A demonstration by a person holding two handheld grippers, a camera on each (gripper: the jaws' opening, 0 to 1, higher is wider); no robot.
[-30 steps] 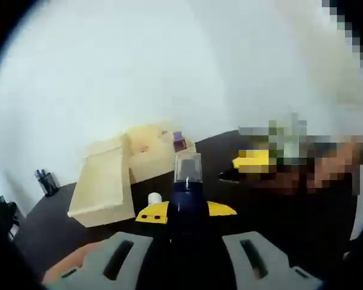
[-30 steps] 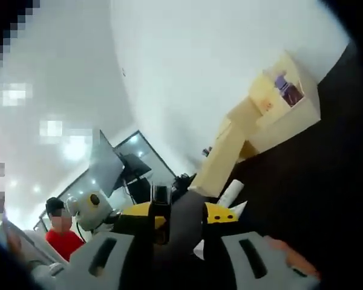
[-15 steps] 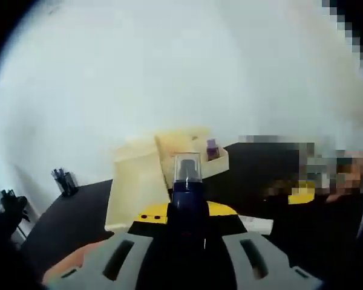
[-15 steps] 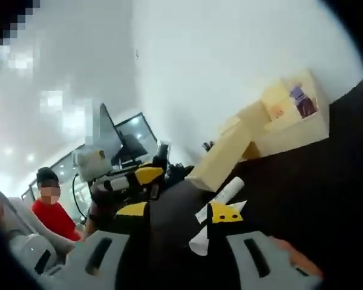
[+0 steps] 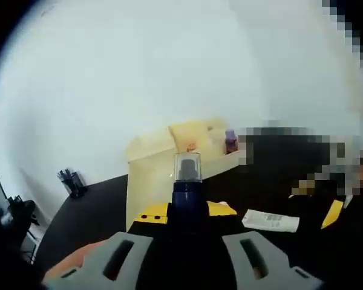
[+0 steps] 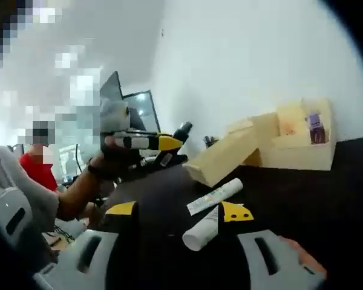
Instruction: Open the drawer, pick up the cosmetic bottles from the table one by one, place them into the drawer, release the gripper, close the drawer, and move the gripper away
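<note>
Carrying a dark blue cosmetic bottle [image 5: 187, 196] with a clear cap, the left gripper [image 5: 186, 212] has its yellow-tipped jaws closed snug on the bottle's body, cap pointing straight ahead toward the wooden organizer [image 5: 196, 142]. The drawer [image 5: 146, 190] is already pulled out and sits just ahead of the jaws and a bit to their left, so the opening step looks done. My guess is we're in the middle part of the task: this bottle has yet to go in.

From the right gripper view, the right gripper [image 6: 178, 212] has its jaws spread wide with nothing between them. Two white tubes lie on the black table [image 6: 314, 193] just in front of it: the printed tube [image 6: 215, 196] further out, the plain white tube [image 6: 201, 231] right by its right jaw tip. So at least those are left to pick up, then closing the drawer and backing off.

Hard to make out: I can't see inside the drawer from either view, so no idea if anything's in there yet. There's a small purple item [image 6: 315, 128] in the organizer's top section, too blurry to identify. The pen cup [image 5: 72, 181], off to the left of the left gripper, is just a dark smudge
</note>
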